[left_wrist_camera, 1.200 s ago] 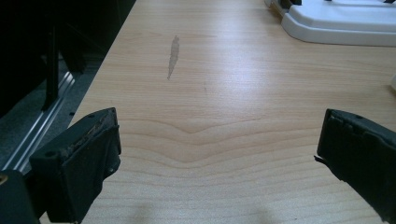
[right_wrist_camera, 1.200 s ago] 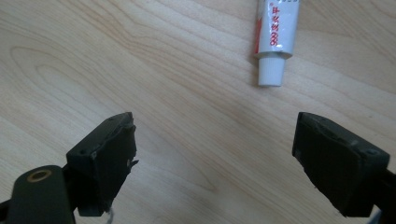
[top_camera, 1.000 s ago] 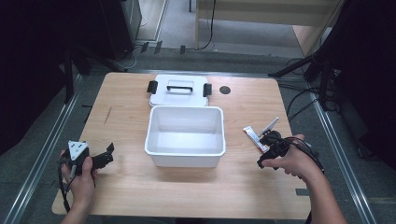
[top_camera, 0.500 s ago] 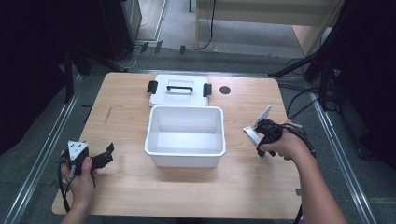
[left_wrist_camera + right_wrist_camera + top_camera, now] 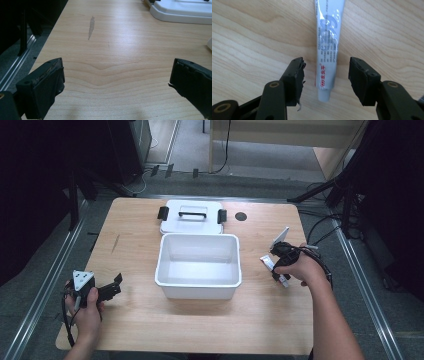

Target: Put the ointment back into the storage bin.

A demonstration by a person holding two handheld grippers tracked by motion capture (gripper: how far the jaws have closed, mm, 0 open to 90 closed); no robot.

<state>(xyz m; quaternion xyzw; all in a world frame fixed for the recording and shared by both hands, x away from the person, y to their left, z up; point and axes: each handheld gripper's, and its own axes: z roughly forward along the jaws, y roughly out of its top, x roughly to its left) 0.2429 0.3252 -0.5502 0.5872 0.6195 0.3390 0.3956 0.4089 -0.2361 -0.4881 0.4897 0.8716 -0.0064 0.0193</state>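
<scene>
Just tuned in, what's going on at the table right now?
The right gripper is down over a small white tube lying flat on the wooden table, right of the open white bin. Its jaws have just been closing, with the tube's cap end between them, but the pads are not yet touching it. The left gripper sits open over bare wood at the near left. The bin's lid lies behind the bin.
</scene>
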